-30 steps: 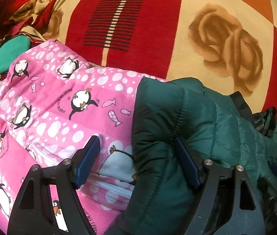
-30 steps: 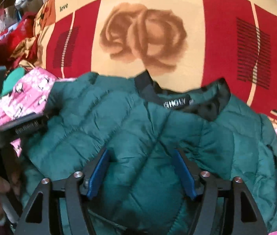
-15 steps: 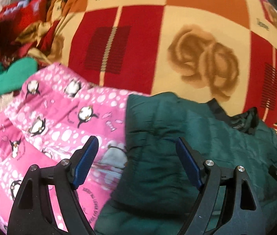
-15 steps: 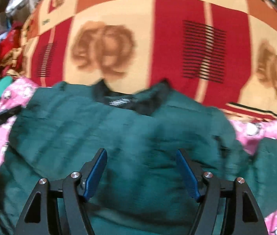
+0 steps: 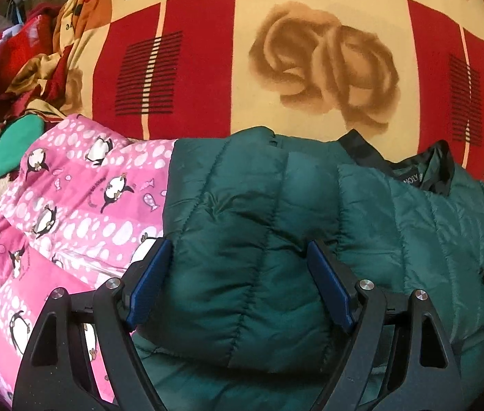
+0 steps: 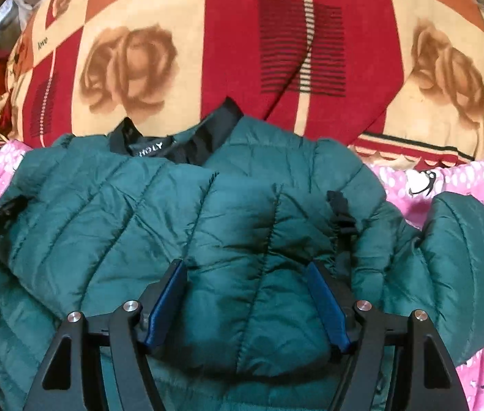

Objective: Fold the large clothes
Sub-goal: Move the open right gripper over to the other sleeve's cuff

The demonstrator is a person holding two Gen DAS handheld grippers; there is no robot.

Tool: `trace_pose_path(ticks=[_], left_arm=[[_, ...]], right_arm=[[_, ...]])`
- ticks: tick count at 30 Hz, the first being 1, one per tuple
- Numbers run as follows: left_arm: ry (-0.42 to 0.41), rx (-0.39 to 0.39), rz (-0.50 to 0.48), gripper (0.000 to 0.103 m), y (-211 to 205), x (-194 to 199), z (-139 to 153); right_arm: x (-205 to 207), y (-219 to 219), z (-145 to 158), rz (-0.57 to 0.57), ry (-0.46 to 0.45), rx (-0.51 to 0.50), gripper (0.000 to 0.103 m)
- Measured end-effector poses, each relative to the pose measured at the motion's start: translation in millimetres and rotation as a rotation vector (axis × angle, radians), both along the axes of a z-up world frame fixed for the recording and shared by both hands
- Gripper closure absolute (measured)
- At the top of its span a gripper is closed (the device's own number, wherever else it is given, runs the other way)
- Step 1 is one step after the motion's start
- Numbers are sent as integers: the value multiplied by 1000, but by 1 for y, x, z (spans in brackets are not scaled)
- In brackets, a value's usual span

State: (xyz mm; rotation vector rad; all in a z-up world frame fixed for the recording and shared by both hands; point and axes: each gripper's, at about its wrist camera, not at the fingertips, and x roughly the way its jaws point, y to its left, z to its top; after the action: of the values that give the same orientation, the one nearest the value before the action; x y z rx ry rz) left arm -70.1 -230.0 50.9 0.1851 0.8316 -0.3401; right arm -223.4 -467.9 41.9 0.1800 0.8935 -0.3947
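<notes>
With both the left tongs [image 5: 240, 274] and right tongs [image 6: 247, 294] spread over the green puffer jacket [image 6: 207, 219], pinch deep through its slippery padding ahead.

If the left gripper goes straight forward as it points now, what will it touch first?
Most likely the green puffer jacket: its quilted fold lies directly between and ahead of the open left gripper, though depth is hard to judge.
</notes>
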Motion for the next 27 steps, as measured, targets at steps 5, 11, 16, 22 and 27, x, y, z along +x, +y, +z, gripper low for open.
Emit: trace_pose_path(ticks=[5, 11, 16, 22, 27], left_arm=[[-4, 10, -2, 21, -1, -3, 0], [15, -7, -2, 21, 5, -13, 15], [-41, -38, -30, 21, 4, -40, 44], [-74, -55, -69, 21, -3, -72, 65], [-93, -55, -90, 21, -8, -91, 73]], right_arm=[[0, -2, -15, -8, 31, 16, 32], [-16, 1, 11, -32, -31, 25, 32], [-35, 6, 32, -46, -63, 10, 30], [-58, 12, 49, -61, -77, -21, 28], [-76, 10, 57, -76, -86, -35, 28]])
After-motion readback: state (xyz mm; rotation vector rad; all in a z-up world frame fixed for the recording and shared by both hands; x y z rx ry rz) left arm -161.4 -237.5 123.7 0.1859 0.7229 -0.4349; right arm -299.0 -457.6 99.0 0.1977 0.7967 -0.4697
